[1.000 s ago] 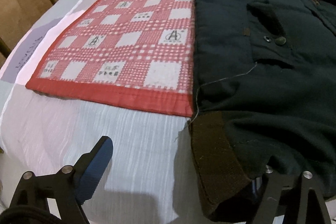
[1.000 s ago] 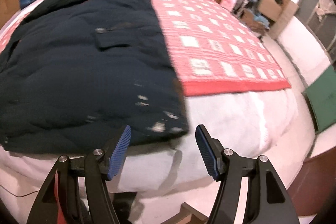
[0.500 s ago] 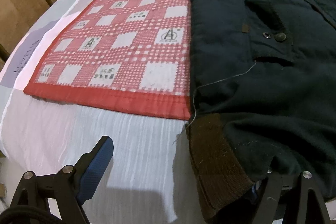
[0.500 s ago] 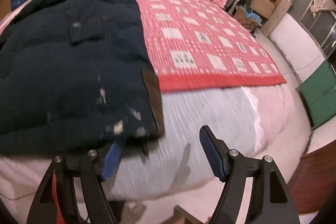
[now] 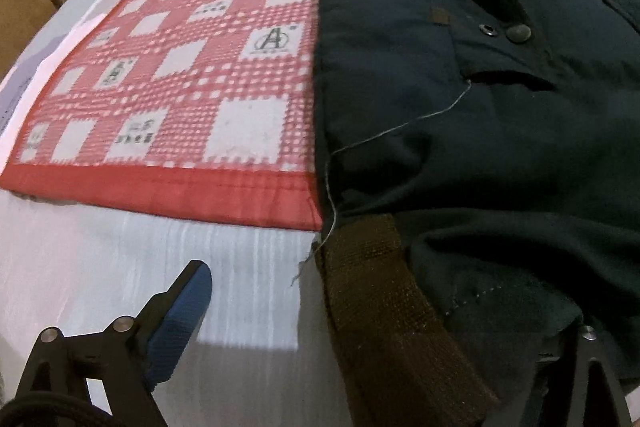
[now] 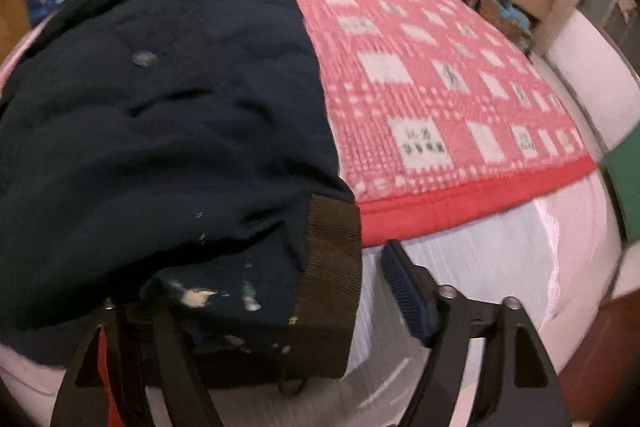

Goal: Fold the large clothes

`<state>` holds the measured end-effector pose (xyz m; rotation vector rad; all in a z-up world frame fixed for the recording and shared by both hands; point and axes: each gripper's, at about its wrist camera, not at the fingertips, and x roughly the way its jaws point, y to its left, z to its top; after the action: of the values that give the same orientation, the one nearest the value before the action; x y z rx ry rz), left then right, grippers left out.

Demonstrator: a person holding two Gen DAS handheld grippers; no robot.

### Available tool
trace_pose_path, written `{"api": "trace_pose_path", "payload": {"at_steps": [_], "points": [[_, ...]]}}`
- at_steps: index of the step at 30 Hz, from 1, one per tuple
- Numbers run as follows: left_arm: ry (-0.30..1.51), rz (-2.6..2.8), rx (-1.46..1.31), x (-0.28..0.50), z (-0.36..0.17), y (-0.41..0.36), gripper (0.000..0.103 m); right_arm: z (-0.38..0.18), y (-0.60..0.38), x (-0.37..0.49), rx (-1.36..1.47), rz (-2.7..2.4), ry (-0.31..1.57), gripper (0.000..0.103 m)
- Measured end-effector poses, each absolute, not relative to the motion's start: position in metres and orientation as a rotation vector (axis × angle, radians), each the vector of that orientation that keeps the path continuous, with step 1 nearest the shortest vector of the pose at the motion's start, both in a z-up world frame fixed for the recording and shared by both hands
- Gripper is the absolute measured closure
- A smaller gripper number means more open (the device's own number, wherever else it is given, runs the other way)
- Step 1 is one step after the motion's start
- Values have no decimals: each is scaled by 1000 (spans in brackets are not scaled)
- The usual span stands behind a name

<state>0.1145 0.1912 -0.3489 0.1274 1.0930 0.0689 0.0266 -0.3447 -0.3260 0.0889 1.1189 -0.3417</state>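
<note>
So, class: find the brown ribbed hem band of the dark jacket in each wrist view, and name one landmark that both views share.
Left wrist view: the brown ribbed hem band runs down the lower centre, at the dark jacket's left edge.
Right wrist view: a different brown band sits lower centre, at the jacket's right edge.
Shared landmark: the red checked blanket, lying under the jacket on the bed in both.

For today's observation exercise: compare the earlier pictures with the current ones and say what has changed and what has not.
The right gripper has closed in on the dark jacket, its opening jaws now straddling the brown hem band. The left gripper edged nearer its own hem corner. Neither is clamped yet. The jacket and the red checked cloth lie as before.
</note>
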Motion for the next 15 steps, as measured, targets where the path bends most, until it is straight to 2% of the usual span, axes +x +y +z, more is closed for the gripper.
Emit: {"api": "trace_pose_path", "payload": {"at_steps": [1,2,3,4,5,6,9,15], "points": [[1102,58,106,115,-348,194,15,-327,-348,26,109,-332,1122,15],[1107,46,88,115,-347,195,29,-325,-350,26,113,-315,1123,15],[1111,21,73,113,-344,195,53,-322,-350,23,107,-295,1117,22],[1109,0,76,110,-342,193,66,-319,-349,21,110,-275,1109,51],[1109,-32,88,106,-339,189,87,-316,-346,18,92,-285,1108,65],[1110,-31,93,102,-337,189,89,-312,-346,14,73,-314,1098,82],[1096,-35,28,93,-326,200,89,-304,-358,4,157,-322,1077,85],[1064,-67,61,89,-307,197,89,-283,-351,-1,95,-275,1041,86]]}}
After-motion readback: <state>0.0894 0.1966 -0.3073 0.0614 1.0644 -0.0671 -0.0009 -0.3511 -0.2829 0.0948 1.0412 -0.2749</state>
